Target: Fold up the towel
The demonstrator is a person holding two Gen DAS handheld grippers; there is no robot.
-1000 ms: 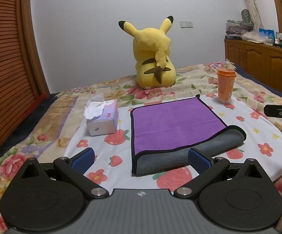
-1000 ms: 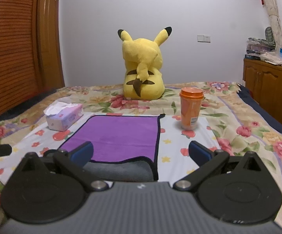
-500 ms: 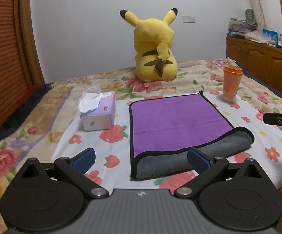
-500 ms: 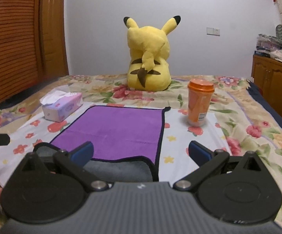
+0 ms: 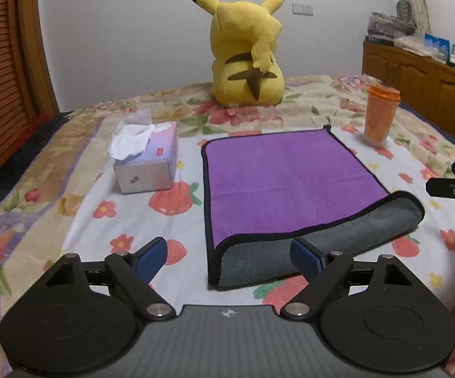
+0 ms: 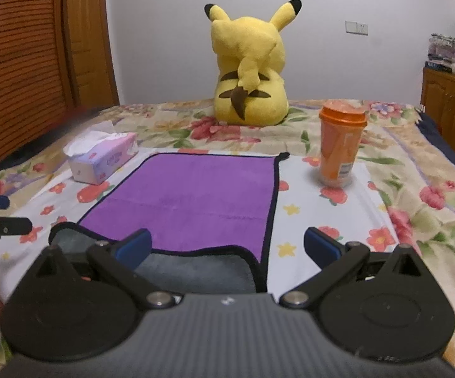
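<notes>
A purple towel (image 5: 284, 186) with a black hem and a grey underside lies on the bed, its near edge rolled over so the grey side (image 5: 337, 245) shows. It also shows in the right wrist view (image 6: 196, 201). My left gripper (image 5: 229, 256) is open and empty, just short of the towel's near left corner. My right gripper (image 6: 227, 245) is open and empty, over the towel's near right corner. The right gripper's tips show at the right edge of the left wrist view (image 5: 454, 186).
A tissue box (image 5: 145, 160) stands left of the towel. An orange cup (image 6: 340, 145) stands to its right. A yellow Pikachu plush (image 6: 249, 69) sits behind. A wooden cabinet (image 5: 422, 75) lines the right wall; a slatted wooden door (image 6: 23, 56) is at left.
Both grippers have risen slightly and drifted a little, so the scene sits lower in view. The towel and other objects have not moved. Both grippers stay open.
</notes>
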